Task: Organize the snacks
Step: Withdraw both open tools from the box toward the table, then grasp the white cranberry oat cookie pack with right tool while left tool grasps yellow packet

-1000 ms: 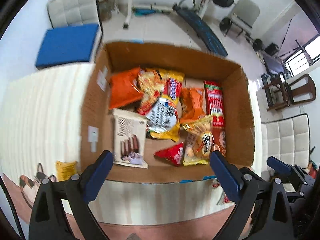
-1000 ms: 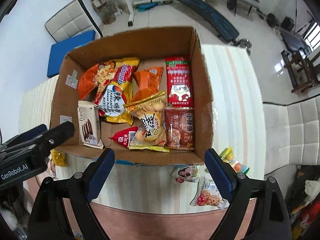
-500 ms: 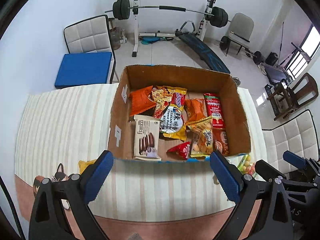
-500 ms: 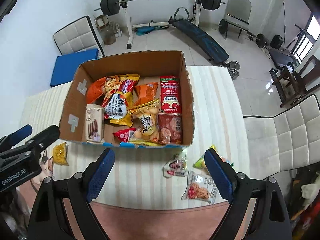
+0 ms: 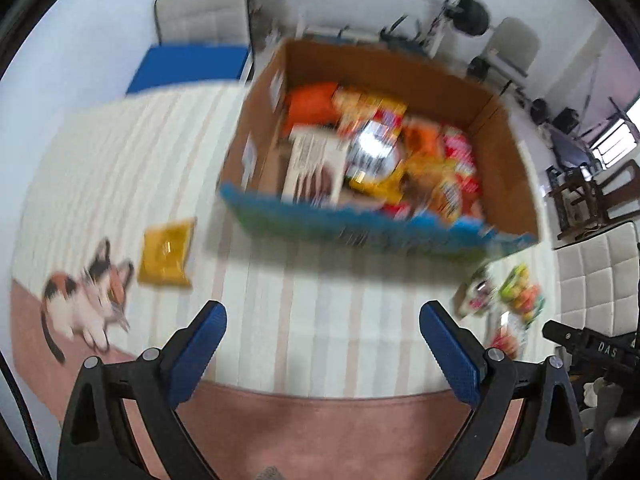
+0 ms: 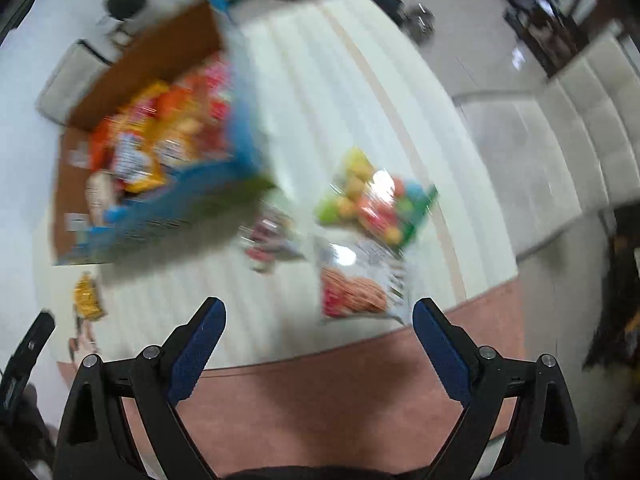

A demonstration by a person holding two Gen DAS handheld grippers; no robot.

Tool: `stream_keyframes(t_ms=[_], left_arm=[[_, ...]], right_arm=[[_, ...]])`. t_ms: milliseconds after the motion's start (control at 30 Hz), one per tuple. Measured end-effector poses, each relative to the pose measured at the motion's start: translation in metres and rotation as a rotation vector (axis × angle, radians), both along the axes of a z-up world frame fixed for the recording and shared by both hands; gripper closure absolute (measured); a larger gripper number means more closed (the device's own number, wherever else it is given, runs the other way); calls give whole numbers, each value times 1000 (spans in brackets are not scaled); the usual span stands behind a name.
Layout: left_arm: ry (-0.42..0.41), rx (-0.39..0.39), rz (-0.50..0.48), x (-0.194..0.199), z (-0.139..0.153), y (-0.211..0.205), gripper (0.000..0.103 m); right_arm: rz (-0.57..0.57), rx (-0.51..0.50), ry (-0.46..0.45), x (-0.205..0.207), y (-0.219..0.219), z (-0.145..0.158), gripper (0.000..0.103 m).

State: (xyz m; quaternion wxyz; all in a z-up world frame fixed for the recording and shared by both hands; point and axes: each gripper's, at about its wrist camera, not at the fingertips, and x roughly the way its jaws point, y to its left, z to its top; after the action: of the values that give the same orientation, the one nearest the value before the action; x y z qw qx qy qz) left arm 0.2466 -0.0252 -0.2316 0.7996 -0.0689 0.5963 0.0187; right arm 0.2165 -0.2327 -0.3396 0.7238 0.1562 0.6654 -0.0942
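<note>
we are looking down on the striped worktop [image 5: 312, 300], blurred in both views. the box [image 5: 504, 168] is sitting on it, full of snack packs. in front of the box, three packs are lying close together: the candy bag [image 6: 372, 204], the cookie pack [image 6: 360, 280] and a small pack [image 6: 268, 240]. the yellow pack [image 5: 166, 254] is lying apart, by the printed cat [image 5: 86, 300]. our left gripper [image 5: 322, 346] is holding its fingers [image 5: 196, 354] wide apart over bare cloth. our right gripper [image 6: 318, 342] is opening its fingers [image 6: 438, 346] wider, with nothing between them, just short of the cookie pack.
</note>
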Motion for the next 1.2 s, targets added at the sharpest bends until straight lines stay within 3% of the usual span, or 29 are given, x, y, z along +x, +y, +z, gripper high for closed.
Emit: stream_keyframes(t_ms=[300,400,467,767,933,1200], left_arm=[[128,20,74,-23,-62,21,4],[144,18,102,-25,-68,34,4],[148,17,127,-26,-68,43,4],[182,-47,312,-2,-64,132,4],[216,-43,314,30,-78,167,4],[326,-50,250,72,-127,188,6]], right_arm=[[-75,1,162,5,-23,-101,7],[-96,-11,191,3,-25,-117,20],[-81,-34,174,1,-17,-111,29],[60,38,182,-3,60,-97,29],[123,48,191,9,97,-99,29],[157,29,190,38,127,-95,29]])
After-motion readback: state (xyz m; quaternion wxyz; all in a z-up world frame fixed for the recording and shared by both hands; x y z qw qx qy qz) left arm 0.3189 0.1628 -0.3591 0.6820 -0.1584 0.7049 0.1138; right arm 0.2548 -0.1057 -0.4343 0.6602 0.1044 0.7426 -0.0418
